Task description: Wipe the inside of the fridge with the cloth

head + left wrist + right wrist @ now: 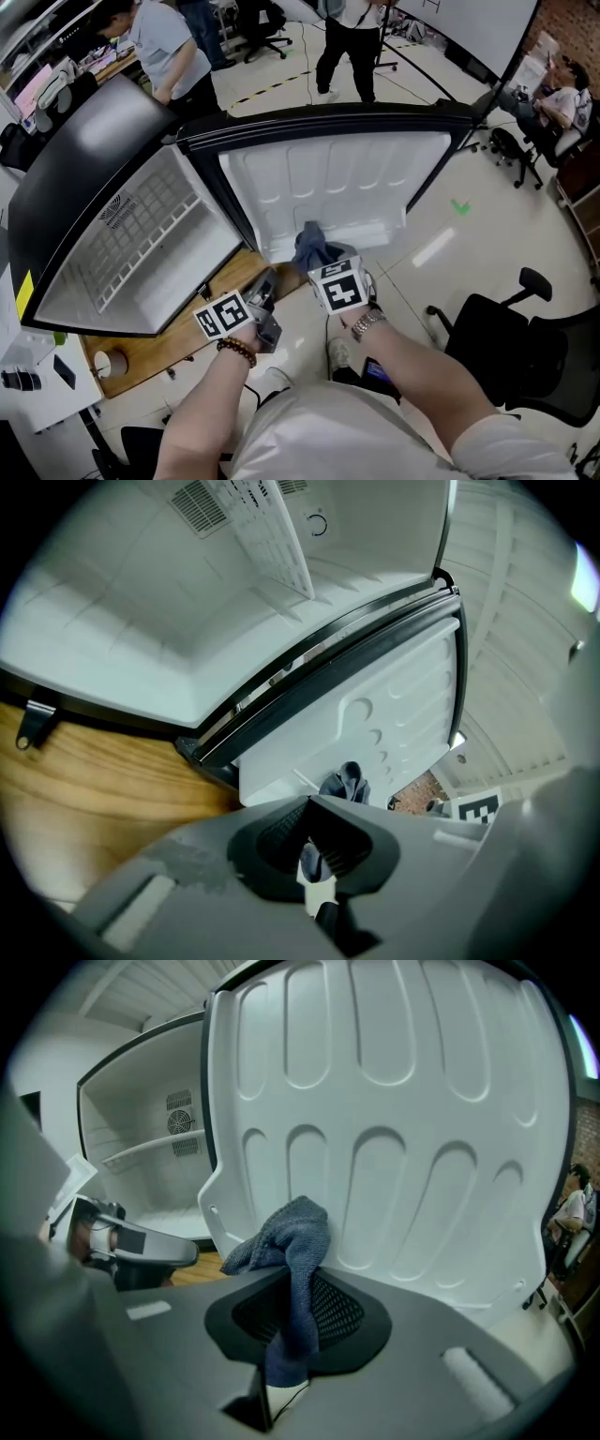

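Observation:
A blue-grey cloth is bunched between the pads of my right gripper, which is shut on it. In the right gripper view the cloth rests against the ribbed white inner liner of the open fridge door, low on its left side. The fridge's white inside with its wire shelf lies to the left in the head view. My left gripper is shut with nothing in it, beside the right one, near the fridge's lower front corner. From the left gripper view the cloth shows far off on the door.
A wooden board lies under the fridge's front edge. People stand behind the fridge and one sits at the right. Black office chairs stand to my right. A cluttered white surface is at the left.

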